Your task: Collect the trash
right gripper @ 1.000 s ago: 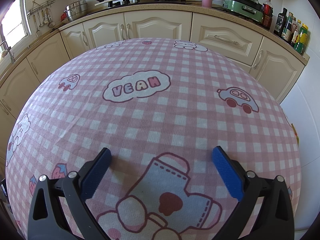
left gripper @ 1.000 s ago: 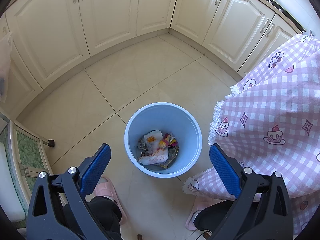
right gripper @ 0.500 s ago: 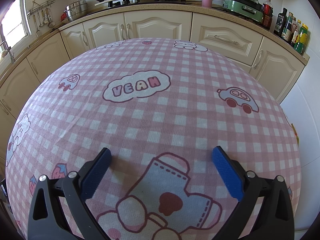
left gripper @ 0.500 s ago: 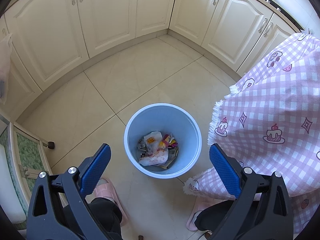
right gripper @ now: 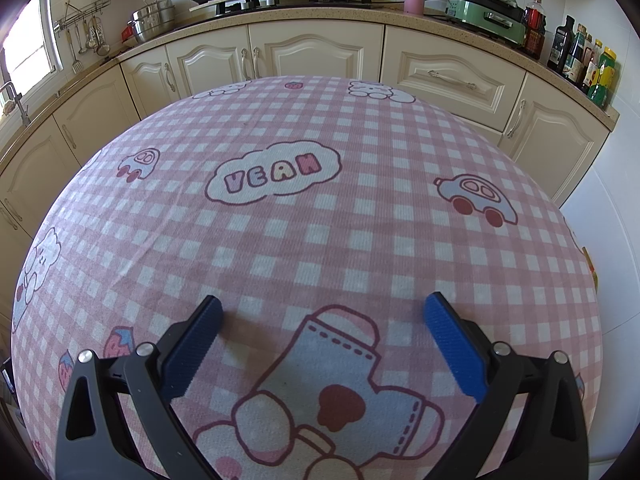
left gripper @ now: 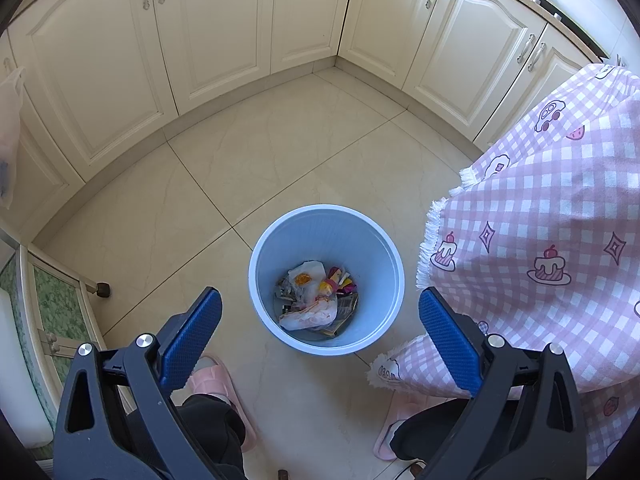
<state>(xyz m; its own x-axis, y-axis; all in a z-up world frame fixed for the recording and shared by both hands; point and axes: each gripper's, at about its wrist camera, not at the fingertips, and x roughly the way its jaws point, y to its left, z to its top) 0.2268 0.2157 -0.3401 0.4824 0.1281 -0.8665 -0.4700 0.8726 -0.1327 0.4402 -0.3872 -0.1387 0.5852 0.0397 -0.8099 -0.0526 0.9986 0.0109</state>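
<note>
Left gripper (left gripper: 320, 316) jaws wide apart, empty, above the blue bin (left gripper: 264, 280) at lower centre. Trash (left gripper: 316, 300) sits at the bin's bottom: wrappers, thin plastic, likely light and crumply; pinch a bunched fold. Right gripper (right gripper: 320, 320) jaws apart, empty, over the tablecloth (right gripper: 320, 220).

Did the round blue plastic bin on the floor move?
Cannot tell: the round blue plastic bin keeps its place against the floor tile seam; the whole view shifted slightly, so likely the left tongs moved.
</note>
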